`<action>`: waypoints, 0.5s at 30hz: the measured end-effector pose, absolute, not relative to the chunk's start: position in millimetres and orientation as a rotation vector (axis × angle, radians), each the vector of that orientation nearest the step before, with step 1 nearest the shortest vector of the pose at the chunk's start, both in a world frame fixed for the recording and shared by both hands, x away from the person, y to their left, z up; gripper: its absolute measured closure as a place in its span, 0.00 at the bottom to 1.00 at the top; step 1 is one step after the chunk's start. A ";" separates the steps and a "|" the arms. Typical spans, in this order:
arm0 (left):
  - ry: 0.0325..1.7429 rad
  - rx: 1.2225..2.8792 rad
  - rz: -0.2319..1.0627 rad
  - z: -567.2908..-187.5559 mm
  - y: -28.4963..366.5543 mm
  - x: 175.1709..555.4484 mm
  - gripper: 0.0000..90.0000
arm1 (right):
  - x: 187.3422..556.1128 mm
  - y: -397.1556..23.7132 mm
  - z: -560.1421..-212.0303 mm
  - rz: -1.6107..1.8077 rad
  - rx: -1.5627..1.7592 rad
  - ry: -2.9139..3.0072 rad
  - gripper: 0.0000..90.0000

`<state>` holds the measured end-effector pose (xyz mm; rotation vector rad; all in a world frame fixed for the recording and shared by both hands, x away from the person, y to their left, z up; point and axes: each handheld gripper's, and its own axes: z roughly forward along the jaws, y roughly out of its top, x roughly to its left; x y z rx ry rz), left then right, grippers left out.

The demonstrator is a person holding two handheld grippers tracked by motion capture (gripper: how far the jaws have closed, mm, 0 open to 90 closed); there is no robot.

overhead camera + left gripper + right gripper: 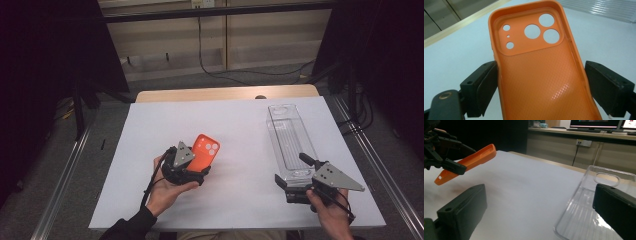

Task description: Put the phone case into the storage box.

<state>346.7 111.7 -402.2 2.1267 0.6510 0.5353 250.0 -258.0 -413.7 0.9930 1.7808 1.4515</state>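
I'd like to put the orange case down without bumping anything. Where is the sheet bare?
Bare: the middle strip between the orange case in the left gripper and the clear case, plus the far left corner of the white sheet. Crowded: the right side, where the right gripper sits at the clear case's near end.

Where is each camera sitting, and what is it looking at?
High view: above the person's side, looking forward and down on the table; both hands and forearms show.
Left gripper view: rides the left claw, looking along its jaws clamped on the orange phone case.
Right gripper view: rides the right claw, open jaws facing across the table beside the clear case.
Shared: high and right gripper views both show the orange case lifted.
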 end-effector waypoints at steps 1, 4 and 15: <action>0.646 2.128 0.531 -402.3 111.8 345.7 0.15 | 251.4 -255.7 -413.4 1.454 0.990 1.789 0.00; 0.640 2.132 0.535 -404.0 110.6 341.9 0.15 | 256.4 -249.1 -413.1 1.470 0.984 1.808 0.00; 0.604 2.130 0.546 -406.0 107.0 334.9 0.15 | 271.3 -221.8 -404.9 1.525 0.923 1.885 0.00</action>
